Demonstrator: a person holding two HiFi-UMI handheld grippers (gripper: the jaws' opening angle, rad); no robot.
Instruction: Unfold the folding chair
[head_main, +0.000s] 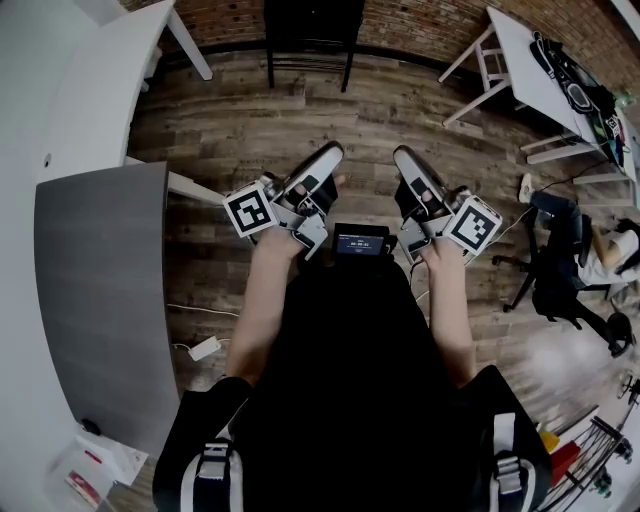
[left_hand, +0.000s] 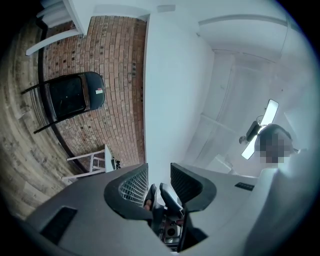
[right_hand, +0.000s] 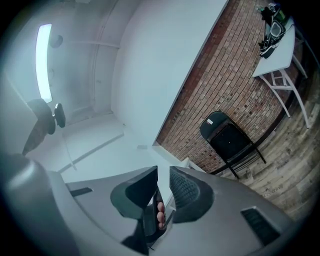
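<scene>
**Item:** folding chair. Dark, and as far as we can tell folded flat. It stands against the brick wall at the far side of the wood floor, well apart from both grippers. We see the folding chair again in the left gripper view and the folding chair in the right gripper view, untouched in each.

**Left gripper**: held out ahead of the body. In its own view the left gripper has its fingers well apart, with only wall between them.

**Right gripper**: held beside the left. In its own view the right gripper has its fingers parted by a narrow slit, with nothing in it.

**Surroundings:** white table to the right of the chair, office chair further right, grey tabletop at the left, and a white plug with its cable on the floor.

**Progress, as we judge it:** unfolding has not begun, and the approach comes first.

**Hazards, as we judge them:**
- The right fingers look too close together to take a frame tube, so they could knock the chair instead of gripping it
- The chair may only be leaning, and a pull on the seat alone could slide its feet across the smooth boards or tip it over
- A smooth, narrow frame could slip or twist in the pads
- The hinges could trap a fingertip as the seat drops
- The white table's legs stand near the path
</scene>
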